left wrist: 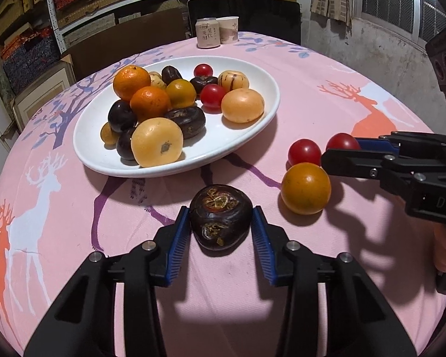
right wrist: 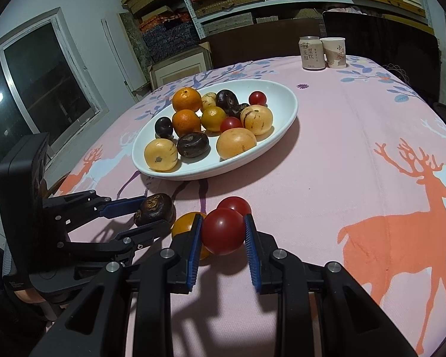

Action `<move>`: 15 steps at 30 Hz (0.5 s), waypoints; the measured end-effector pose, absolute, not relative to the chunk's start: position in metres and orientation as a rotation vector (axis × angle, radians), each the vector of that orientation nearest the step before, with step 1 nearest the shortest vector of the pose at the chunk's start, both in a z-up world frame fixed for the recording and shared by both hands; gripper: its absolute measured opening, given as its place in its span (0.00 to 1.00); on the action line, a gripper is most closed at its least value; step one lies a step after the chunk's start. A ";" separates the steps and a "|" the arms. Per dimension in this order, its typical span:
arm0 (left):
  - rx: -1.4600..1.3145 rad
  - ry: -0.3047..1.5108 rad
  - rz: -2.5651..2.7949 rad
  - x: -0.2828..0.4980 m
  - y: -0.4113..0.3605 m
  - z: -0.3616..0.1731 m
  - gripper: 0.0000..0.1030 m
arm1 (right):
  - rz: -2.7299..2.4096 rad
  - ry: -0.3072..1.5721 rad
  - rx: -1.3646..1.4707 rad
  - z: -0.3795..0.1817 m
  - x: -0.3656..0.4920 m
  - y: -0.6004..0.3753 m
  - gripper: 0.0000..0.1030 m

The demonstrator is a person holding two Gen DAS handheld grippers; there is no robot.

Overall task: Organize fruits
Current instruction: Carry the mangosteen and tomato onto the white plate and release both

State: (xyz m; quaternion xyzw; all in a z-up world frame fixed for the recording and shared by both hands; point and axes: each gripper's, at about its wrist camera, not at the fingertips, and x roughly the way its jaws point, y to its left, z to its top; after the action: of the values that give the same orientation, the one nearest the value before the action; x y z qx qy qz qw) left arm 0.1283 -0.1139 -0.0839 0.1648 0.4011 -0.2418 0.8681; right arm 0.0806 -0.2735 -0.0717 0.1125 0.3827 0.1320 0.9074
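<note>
A dark brown fruit [left wrist: 220,217] lies on the pink cloth, and my left gripper [left wrist: 221,214] is shut on it, both blue pads [left wrist: 178,238] against its sides. The right wrist view shows the same grip from the side: left gripper [right wrist: 154,212], dark fruit [right wrist: 156,208]. My right gripper [right wrist: 223,218] is shut on a red tomato [right wrist: 223,230]; in the left wrist view it reaches in from the right [left wrist: 340,148] around that tomato [left wrist: 342,141]. A second tomato [left wrist: 304,151] and an orange fruit [left wrist: 305,188] lie loose beside it. The white oval plate [left wrist: 240,145] holds several mixed fruits.
A drink can [left wrist: 207,34] and a paper cup [left wrist: 228,29] stand at the table's far edge, with a dark chair behind them. Shelves of boxes fill the back wall. The cloth right of the plate [right wrist: 282,136] is bare, with printed deer.
</note>
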 end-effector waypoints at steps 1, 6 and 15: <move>0.342 0.836 -0.506 0.127 -0.113 -0.083 0.41 | 0.273 0.788 0.233 -0.071 0.080 -0.274 0.27; 0.314 0.831 -0.504 0.126 -0.108 -0.079 0.41 | 0.276 0.782 0.242 -0.071 0.080 -0.275 0.27; 0.293 0.828 -0.494 0.120 -0.102 -0.076 0.41 | 0.287 0.763 0.264 -0.068 0.077 -0.277 0.27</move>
State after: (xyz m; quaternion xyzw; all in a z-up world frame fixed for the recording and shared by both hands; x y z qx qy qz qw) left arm 0.1201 -0.1024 -0.0760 0.1404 0.3969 -0.2365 0.8757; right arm 0.0771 -0.2767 -0.0676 0.1278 0.3701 0.1391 0.9096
